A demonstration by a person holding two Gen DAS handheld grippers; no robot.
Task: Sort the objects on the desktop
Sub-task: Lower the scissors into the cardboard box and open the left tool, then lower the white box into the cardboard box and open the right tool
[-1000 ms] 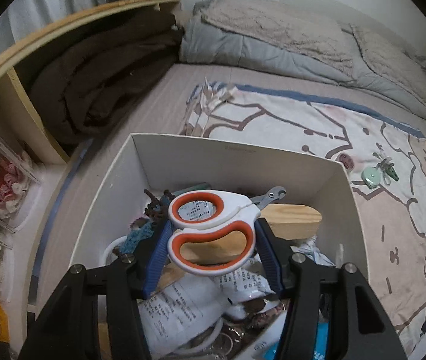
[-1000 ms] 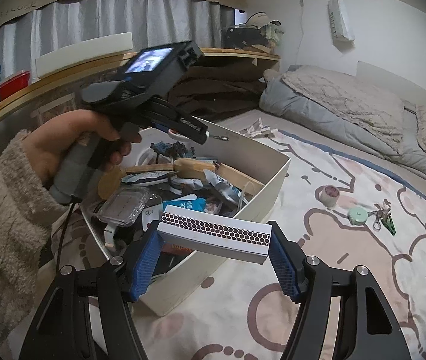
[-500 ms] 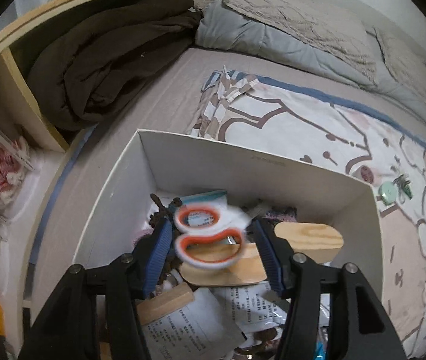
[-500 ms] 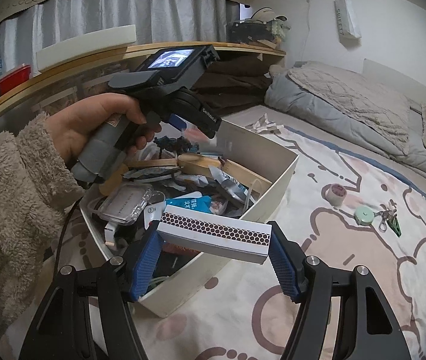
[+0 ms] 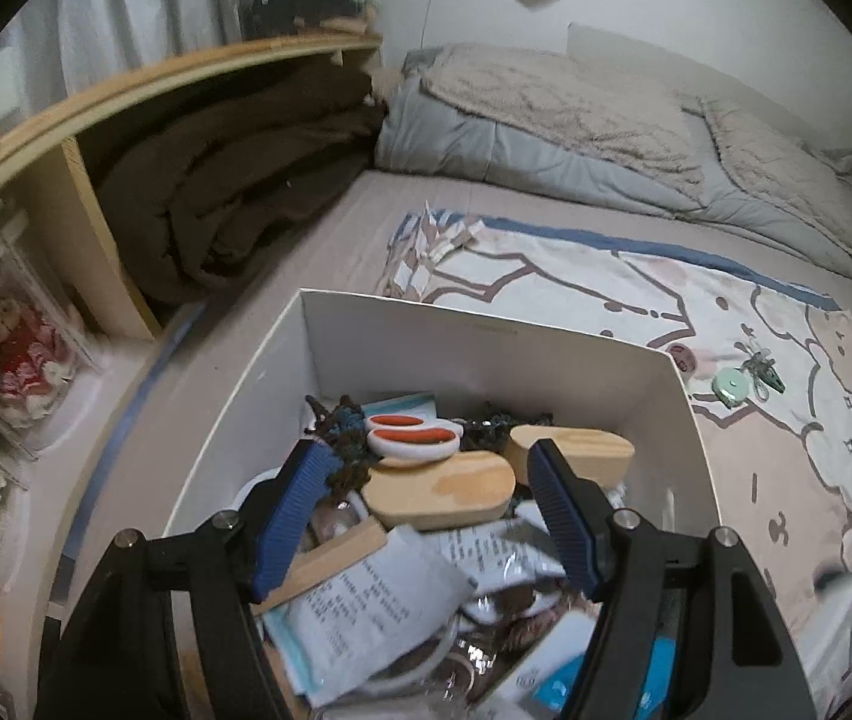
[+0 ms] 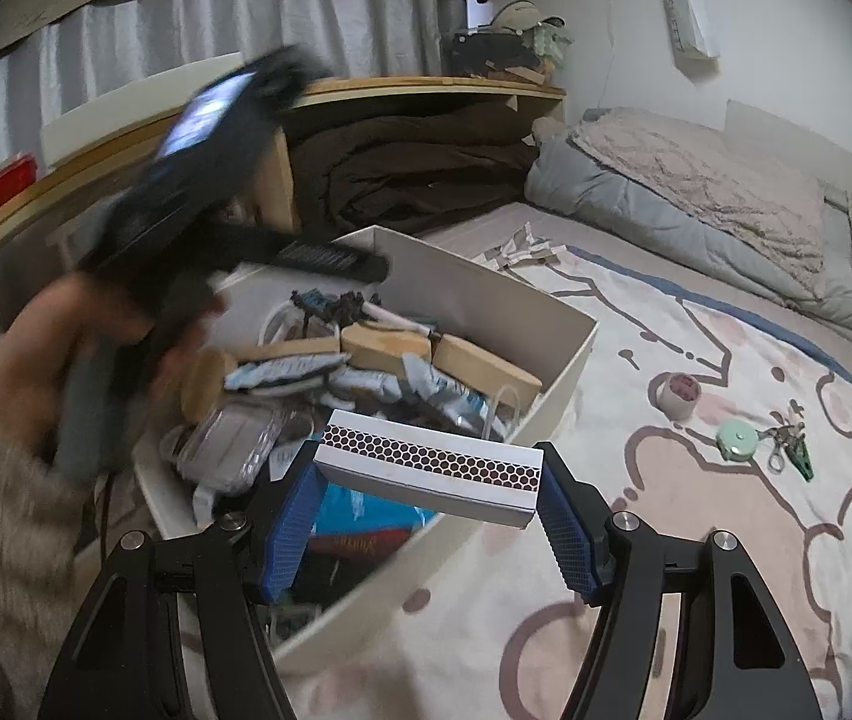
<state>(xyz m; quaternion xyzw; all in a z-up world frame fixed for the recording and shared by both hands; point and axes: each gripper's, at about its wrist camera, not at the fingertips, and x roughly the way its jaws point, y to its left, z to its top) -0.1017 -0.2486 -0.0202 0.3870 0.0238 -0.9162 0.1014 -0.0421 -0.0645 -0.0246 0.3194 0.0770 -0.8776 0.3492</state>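
We see one white box [image 5: 474, 348] on the bed, one pair of scissors [image 5: 411, 437] inside near its far wall. Our left gripper [image 5: 426, 516] is opening, empty; our right gripper [image 6: 426, 516] pinches one matchbox [image 6: 429, 465] over the box's near edge.

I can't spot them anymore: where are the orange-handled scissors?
In the left wrist view, the scissors lie inside the white box, near its far wall, resting on a wooden block.

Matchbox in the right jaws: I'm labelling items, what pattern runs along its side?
A dark honeycomb strip on the white matchbox, clearest in the right wrist view.
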